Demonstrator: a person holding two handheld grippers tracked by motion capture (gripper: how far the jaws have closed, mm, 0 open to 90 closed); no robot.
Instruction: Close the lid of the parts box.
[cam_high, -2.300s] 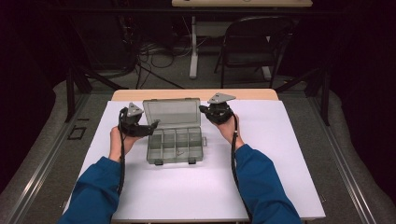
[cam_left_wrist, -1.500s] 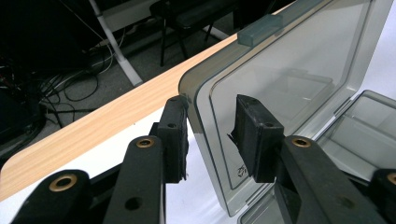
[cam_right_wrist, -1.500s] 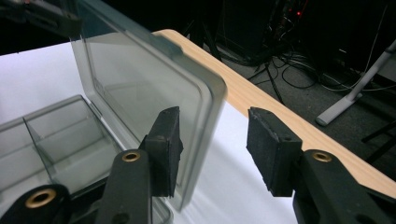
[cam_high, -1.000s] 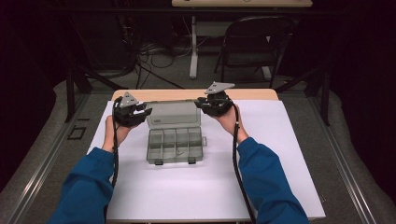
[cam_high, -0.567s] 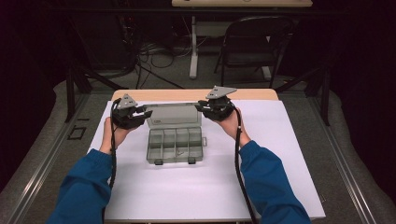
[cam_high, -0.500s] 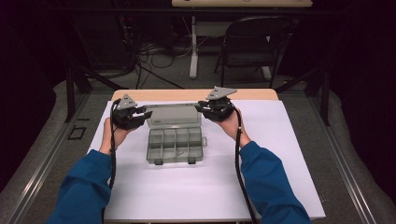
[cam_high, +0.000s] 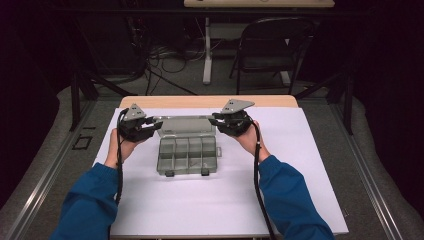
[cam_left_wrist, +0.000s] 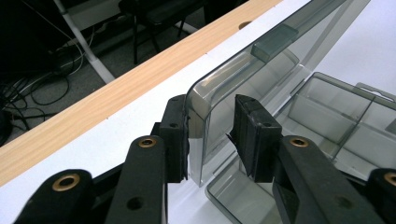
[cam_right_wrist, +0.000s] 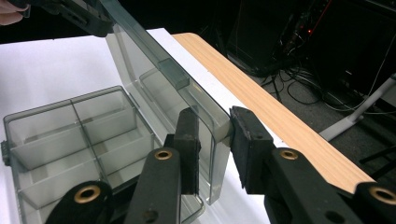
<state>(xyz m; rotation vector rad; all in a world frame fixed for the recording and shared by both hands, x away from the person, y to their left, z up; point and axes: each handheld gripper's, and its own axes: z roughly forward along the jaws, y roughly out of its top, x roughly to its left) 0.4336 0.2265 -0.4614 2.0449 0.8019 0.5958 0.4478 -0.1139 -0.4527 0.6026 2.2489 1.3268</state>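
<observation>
A grey compartment box (cam_high: 187, 155) sits mid-worktop (cam_high: 310, 190), lid (cam_high: 185, 125) raised; the left gripper (cam_high: 150, 127) and right gripper (cam_high: 217, 120) meet the lid's two ends.

One compartment box (cam_high: 187, 155), two grippers, one chair (cam_high: 270, 45)

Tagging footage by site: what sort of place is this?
Looks like a lab or recording studio, not a home: a white-topped table on dark floor, loose cables behind it, a folding chair, black surroundings. A compartment box sits on the table.
</observation>
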